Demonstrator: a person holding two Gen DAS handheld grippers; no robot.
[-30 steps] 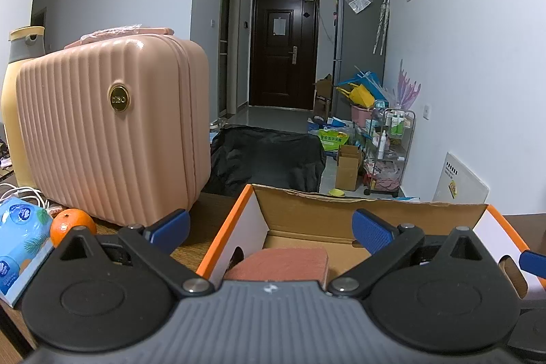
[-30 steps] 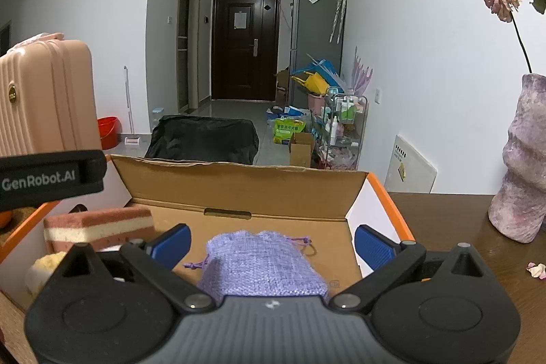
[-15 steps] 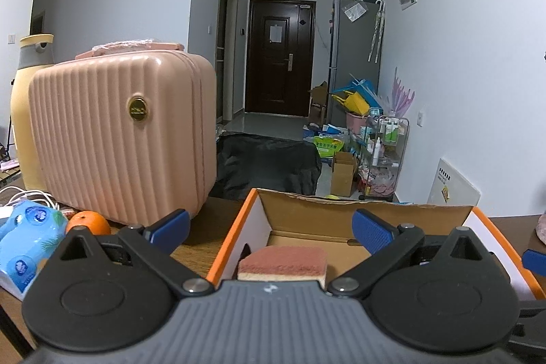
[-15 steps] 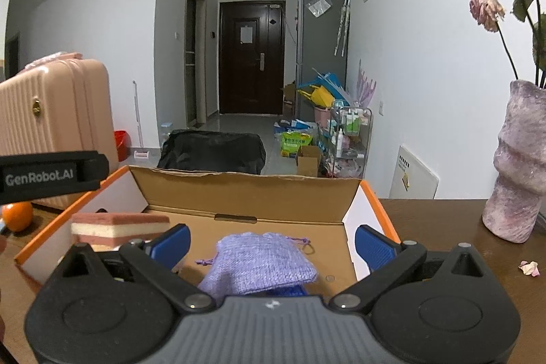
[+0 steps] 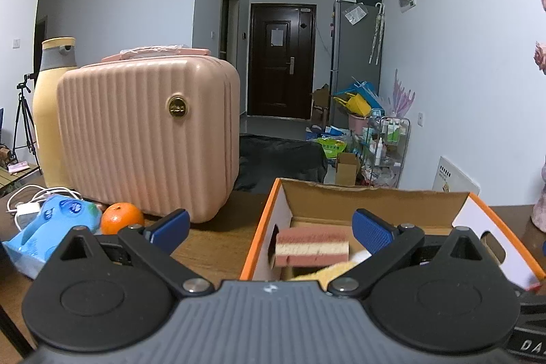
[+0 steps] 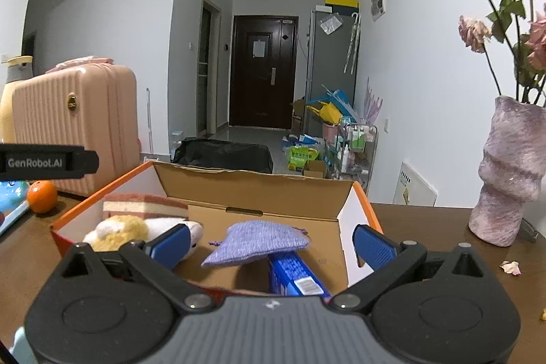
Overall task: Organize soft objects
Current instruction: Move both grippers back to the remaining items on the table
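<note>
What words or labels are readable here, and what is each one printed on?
"GenRobot.AI": white letters on the black bar of the left gripper, seen in the right wrist view.
"DA...": cut-off white letters at the left wrist view's bottom right edge.
Suitcase badge, blue box label, green bag, door notice: too small or blurred.

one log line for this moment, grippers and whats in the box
left gripper: open, empty | right gripper: open, empty | cardboard box: holds layered sponge, plush toy, purple pouch, blue pack
</note>
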